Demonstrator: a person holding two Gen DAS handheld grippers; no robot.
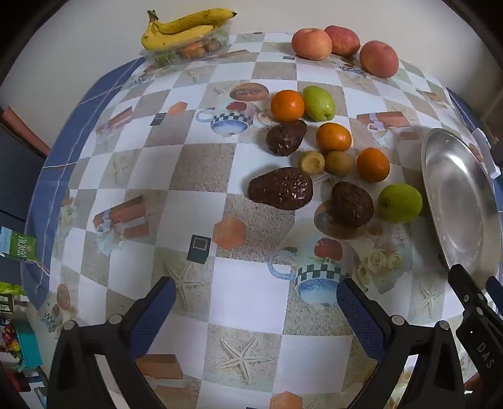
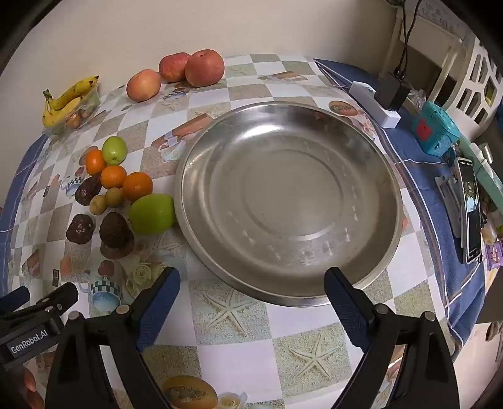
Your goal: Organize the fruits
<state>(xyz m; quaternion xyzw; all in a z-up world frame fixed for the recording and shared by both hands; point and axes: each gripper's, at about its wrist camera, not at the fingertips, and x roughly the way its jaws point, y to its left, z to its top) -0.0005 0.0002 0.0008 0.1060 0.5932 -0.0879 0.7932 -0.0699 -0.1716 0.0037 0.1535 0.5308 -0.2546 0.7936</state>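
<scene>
A large steel dish [image 2: 289, 201] sits empty on the patterned tablecloth; it also shows at the right edge of the left wrist view [image 1: 459, 201]. Left of it lie three oranges [image 1: 333, 137], two green fruits [image 1: 400, 203], three dark avocados [image 1: 281, 188] and two small brown fruits [image 1: 338, 162]. Three apples [image 1: 312, 43] sit at the far edge. My left gripper [image 1: 254, 302] is open and empty, near the table's front, short of the fruit. My right gripper [image 2: 251, 289] is open and empty at the dish's near rim.
Bananas [image 1: 185, 28] lie on a clear plastic tray at the far left. A phone [image 2: 470, 210], a teal box [image 2: 435, 129] and a white power strip with a black adapter [image 2: 377, 100] sit at the right on the blue cloth. A milk carton [image 1: 17, 248] shows beyond the table's left edge.
</scene>
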